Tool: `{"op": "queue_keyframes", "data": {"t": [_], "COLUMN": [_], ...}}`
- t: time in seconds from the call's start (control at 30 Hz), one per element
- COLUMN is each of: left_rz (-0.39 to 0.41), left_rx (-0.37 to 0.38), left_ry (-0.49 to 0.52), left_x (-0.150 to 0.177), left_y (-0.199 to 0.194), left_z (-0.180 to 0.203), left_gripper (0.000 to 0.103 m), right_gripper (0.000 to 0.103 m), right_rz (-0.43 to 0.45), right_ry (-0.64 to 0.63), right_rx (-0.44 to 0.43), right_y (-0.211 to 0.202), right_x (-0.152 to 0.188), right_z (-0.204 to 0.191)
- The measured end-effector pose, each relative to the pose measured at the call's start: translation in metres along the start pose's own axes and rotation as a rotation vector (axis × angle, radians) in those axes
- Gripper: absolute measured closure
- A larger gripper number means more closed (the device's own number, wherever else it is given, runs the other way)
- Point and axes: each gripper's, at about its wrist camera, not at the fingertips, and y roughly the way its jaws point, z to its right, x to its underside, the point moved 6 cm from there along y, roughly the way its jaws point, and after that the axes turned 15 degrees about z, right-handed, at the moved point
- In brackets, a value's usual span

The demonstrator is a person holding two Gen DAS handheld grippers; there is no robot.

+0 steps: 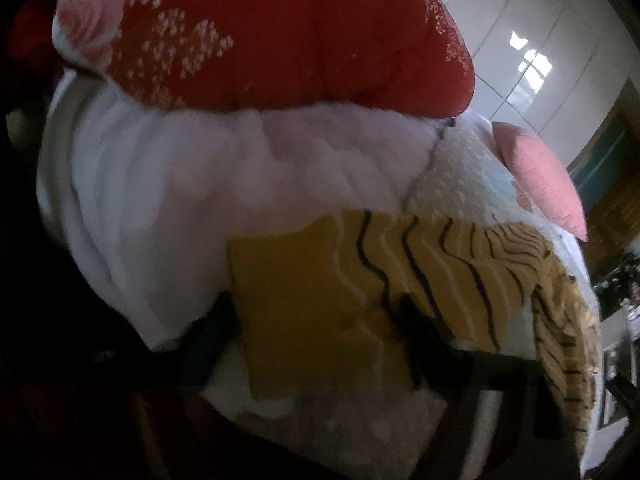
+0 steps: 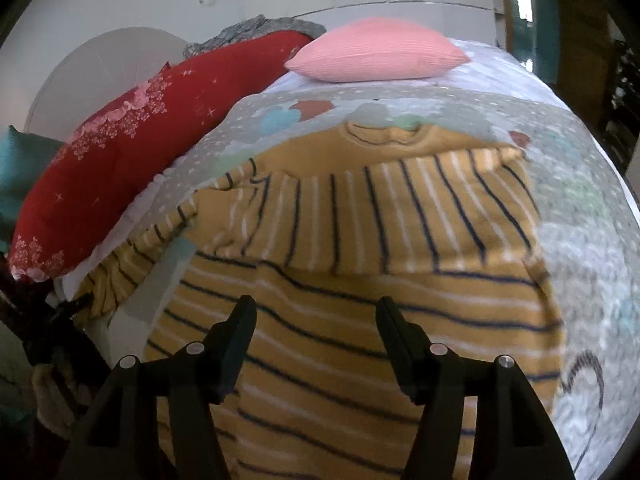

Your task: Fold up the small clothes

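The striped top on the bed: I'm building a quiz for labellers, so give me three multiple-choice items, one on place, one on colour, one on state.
1. Where does the pink pillow lie?
A. beyond the top
B. on the top
C. on the floor

2. What is the ground colour of the striped top?
A. green
B. mustard yellow
C. purple

3. How are the right gripper fingers?
A. clamped on the pillow
B. shut, empty
C. open above the top

Key: 1 A, it sits farther up the bed; 2 B, yellow between dark and white stripes; 3 C, a wide gap shows between the fingers.
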Motion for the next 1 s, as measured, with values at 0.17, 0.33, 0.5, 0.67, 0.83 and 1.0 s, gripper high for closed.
{"op": "queue_keyframes", "data": {"t": [0.17, 0.33, 0.5, 0.67, 0.83, 1.0], "left_rz": [0.031, 0.105, 0.155, 0.156, 0.065, -0.082], "left_rx": [-0.002, -0.061, -0.063, 0.172, 0.434, 0.621], "left_ry": [0.023, 0.077, 0.155, 0.256, 0.347, 0.402], "left_x": [-0.033, -0.085, -0.114, -0.107, -0.061, 0.015], "left_y": [-0.011, -0.020, -0.024, -0.052, -0.067, -0.062], "left_z": [-0.008, -0.002, 0.038, 0.146, 0.285, 0.403], "left_gripper": [0.091, 0.091, 0.091, 0.092, 0.092, 0.092], "right_gripper": [0.036, 0.036, 0.036, 0.036, 0.036, 0.036], "right_rz": [0.033, 0.067, 0.098, 0.143, 0.198, 0.216], "right_ry": [0.060, 0.065, 0.113, 0.173, 0.265, 0.313], "right_rx": [0.010, 0.011, 0.012, 0.033, 0.056, 0.104], "right_y": [-0.011, -0.019, -0.033, -0.055, -0.079, -0.099], "right_x": [0.011, 0.012, 0.013, 0.012, 0.019, 0.036], "right_z": [0.013, 0.016, 0.027, 0.053, 0.088, 0.129]}}
